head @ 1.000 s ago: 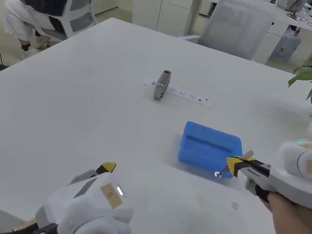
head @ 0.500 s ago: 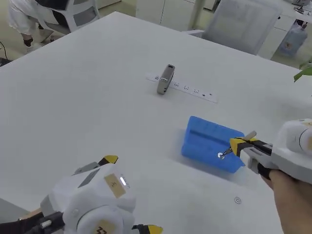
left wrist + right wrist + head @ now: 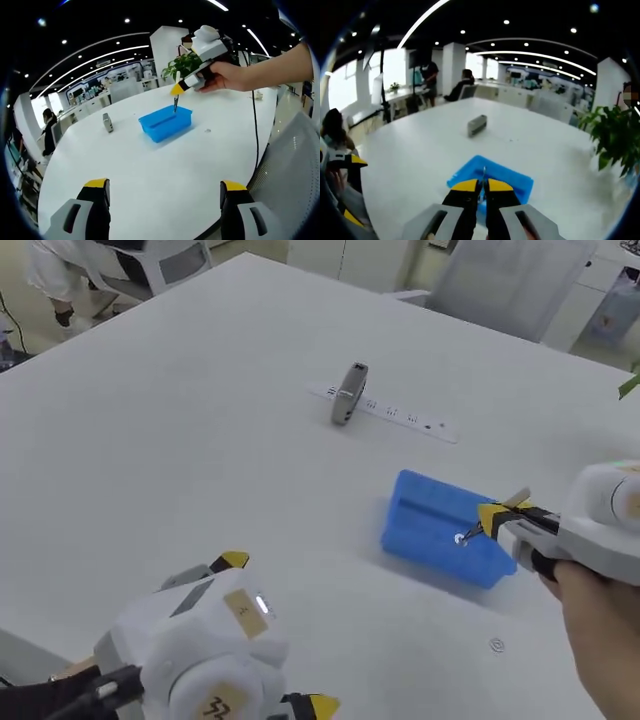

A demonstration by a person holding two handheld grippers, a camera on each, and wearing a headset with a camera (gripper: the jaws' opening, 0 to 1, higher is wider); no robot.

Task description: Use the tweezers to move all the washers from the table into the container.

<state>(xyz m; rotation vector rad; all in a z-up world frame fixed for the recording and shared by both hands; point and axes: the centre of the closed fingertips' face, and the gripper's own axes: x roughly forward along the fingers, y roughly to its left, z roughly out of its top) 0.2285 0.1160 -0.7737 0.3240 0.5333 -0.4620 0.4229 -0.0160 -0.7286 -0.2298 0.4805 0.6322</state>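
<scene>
Our right tongs (image 3: 497, 514) clenched on tweezers (image 3: 472, 530). Tip points down over container (image 3: 430, 558) interior, held washer (image 3: 460, 538) at tip, we think, so drop goes straight down. Loose washer (image 3: 497, 645) flat on bench (image 3: 200, 420), near side of container, close under right tongs. Left tongs (image 3: 165, 184) gaping, idle, well apart.

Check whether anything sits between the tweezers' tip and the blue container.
Nothing visible does. The tweezers, clamped in the right gripper, point down over the open top of the blue container, with only air between.
</scene>
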